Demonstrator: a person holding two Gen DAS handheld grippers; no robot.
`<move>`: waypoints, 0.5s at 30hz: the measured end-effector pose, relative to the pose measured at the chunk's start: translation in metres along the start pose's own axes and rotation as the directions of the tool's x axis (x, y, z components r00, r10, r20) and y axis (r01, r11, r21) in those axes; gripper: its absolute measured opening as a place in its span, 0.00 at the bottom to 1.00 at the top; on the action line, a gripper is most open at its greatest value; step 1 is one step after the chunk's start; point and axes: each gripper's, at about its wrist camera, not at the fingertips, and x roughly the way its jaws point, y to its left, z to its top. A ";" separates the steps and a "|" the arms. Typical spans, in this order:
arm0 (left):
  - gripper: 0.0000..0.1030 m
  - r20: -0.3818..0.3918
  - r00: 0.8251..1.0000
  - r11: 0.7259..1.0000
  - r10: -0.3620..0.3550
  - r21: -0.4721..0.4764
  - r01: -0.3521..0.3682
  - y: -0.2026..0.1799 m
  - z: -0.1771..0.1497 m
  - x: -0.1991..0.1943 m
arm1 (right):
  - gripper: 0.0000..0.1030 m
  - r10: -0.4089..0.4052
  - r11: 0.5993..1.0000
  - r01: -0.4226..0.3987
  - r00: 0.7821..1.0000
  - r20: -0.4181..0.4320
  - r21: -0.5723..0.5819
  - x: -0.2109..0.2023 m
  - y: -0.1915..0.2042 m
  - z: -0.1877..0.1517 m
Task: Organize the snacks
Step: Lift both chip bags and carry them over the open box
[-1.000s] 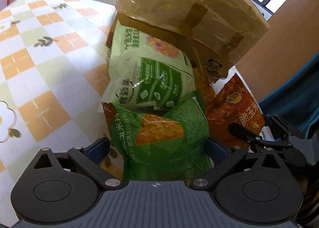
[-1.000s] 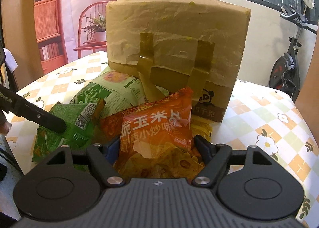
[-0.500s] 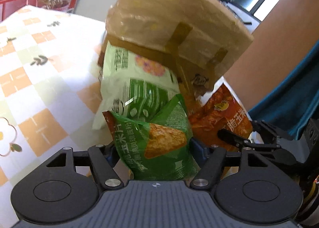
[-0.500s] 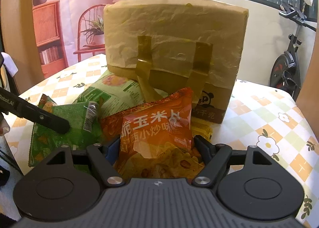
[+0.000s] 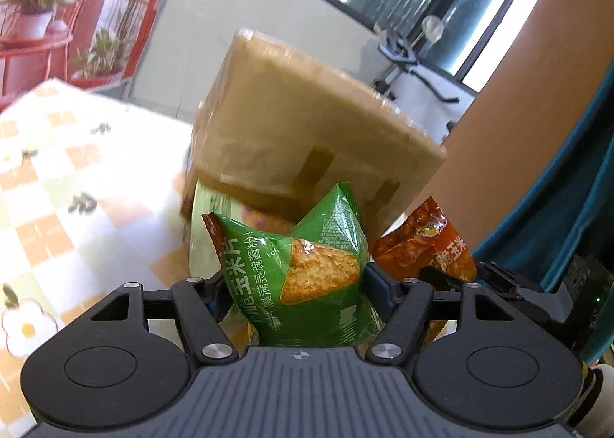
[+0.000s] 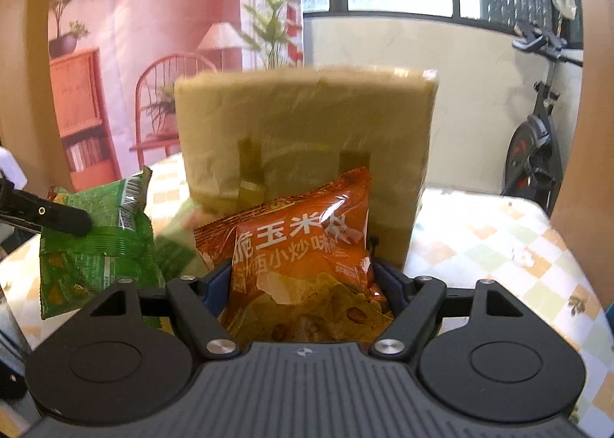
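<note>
My left gripper [image 5: 295, 284] is shut on a green snack bag [image 5: 303, 277] and holds it up in front of the tall brown paper bag [image 5: 307, 139]. The green bag also shows in the right wrist view [image 6: 96, 242]. My right gripper [image 6: 303, 277] is shut on an orange snack bag [image 6: 303, 246], raised before the same paper bag [image 6: 303, 131]. The orange bag also shows in the left wrist view [image 5: 429, 242]. A pale green snack bag [image 5: 207, 215] lies behind, against the paper bag's base.
The table [image 5: 57, 188] has a checked orange, green and white cloth with flowers. An exercise bike [image 6: 537, 146] stands behind the table on the right. A red chair and plants [image 5: 34, 27] stand at the back left.
Both grippers have lifted their snack bags off the table. The views have tilted up, so the paper bag's top and the windows now show.
</note>
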 end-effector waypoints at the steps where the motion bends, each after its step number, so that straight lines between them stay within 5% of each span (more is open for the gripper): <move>1: 0.69 0.017 1.000 1.000 -0.004 0.014 0.004 -0.004 0.006 -0.002 | 0.75 -0.004 1.000 0.004 1.000 0.013 -0.006 -0.002 0.000 0.004; 15: 0.69 0.195 0.979 0.990 -0.062 0.134 0.036 -0.046 0.070 -0.003 | 0.75 0.001 1.000 -0.001 0.981 0.194 -0.002 -0.022 -0.008 0.059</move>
